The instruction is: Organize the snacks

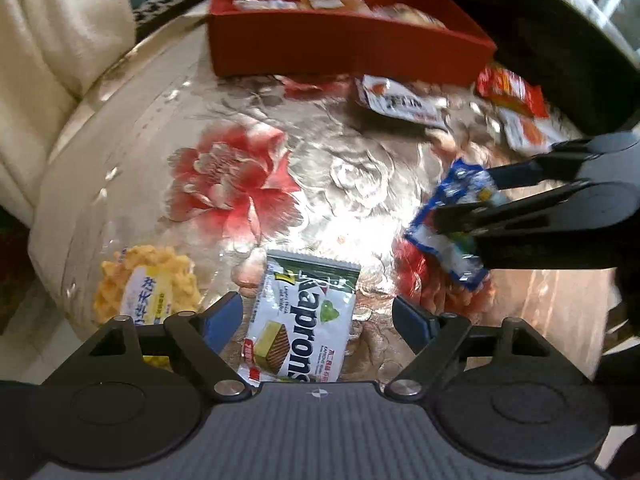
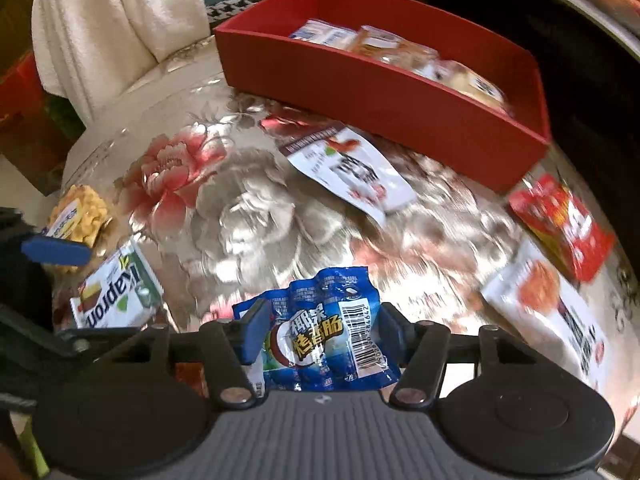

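Observation:
My left gripper (image 1: 318,316) points down at the table, jaws open, with a green-and-white Kaprons wafer packet (image 1: 304,320) lying flat between the fingers and untouched. That packet (image 2: 116,296) also shows at the left of the right wrist view, beside a blue left fingertip (image 2: 56,252). My right gripper (image 2: 322,328) is shut on a crumpled blue sausage packet (image 2: 332,320), one pad against each of its sides. From the left wrist view the right gripper (image 1: 466,198) reaches in from the right with the blue packet (image 1: 448,220) in its jaws.
A red box (image 2: 400,112) holding several snack packets stands at the back of the flowered table. Loose on the table are a yellow snack pack (image 1: 148,292), a white packet (image 2: 352,172), a red packet (image 2: 568,228) and another white one (image 2: 552,308). A cream chair (image 1: 52,40) is at the left.

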### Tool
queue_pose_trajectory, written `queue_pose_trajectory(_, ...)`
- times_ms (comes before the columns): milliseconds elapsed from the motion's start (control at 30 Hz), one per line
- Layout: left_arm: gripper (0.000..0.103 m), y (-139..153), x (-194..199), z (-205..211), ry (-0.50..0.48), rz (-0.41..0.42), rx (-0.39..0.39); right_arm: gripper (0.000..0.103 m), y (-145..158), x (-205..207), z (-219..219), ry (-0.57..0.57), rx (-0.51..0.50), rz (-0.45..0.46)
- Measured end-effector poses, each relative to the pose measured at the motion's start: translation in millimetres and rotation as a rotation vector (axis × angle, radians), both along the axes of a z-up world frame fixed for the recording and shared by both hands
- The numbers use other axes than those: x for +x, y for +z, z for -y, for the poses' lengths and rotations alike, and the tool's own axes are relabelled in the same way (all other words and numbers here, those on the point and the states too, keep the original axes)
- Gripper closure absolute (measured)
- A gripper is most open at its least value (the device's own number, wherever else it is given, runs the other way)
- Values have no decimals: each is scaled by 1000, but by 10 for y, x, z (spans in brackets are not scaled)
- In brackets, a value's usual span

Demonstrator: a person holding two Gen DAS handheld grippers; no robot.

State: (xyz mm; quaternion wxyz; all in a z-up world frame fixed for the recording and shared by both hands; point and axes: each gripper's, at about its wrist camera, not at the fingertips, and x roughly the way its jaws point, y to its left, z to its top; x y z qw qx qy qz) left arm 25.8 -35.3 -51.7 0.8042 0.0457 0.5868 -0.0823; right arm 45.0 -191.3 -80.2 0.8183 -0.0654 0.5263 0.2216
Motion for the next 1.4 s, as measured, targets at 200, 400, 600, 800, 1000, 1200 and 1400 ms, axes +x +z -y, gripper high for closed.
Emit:
queue_pose_trajectory(200,12,-255,78,105,-19,-46,91,48,15,-96,141,-13,26,-13)
queue_pose_trajectory(400,36,-195,48,79,-2,-49,50,42,-41,-88,242,-53,57,-53)
queue_pose_trajectory(600,27,-187,56,86,10,-51,64,26,-58,-171,234,-52,37,-78)
queue_pose_trajectory(800,11,-272,93,97,16,-82,63,17,-125,-189,158,-77,46,-82)
queue_pose_trajectory(1000,37,-189,20,135,-21,-47,47,47,-62,-300,110,-67,-1,-18)
queue_pose_trajectory(1200,37,-104,35,121,-3,-37,12,73,51,-319,239,-124,30,-12)
queue_pose_trajectory(1400,37,-46,66,103,20,-20,-10,82,73,-309,368,-153,69,-36)
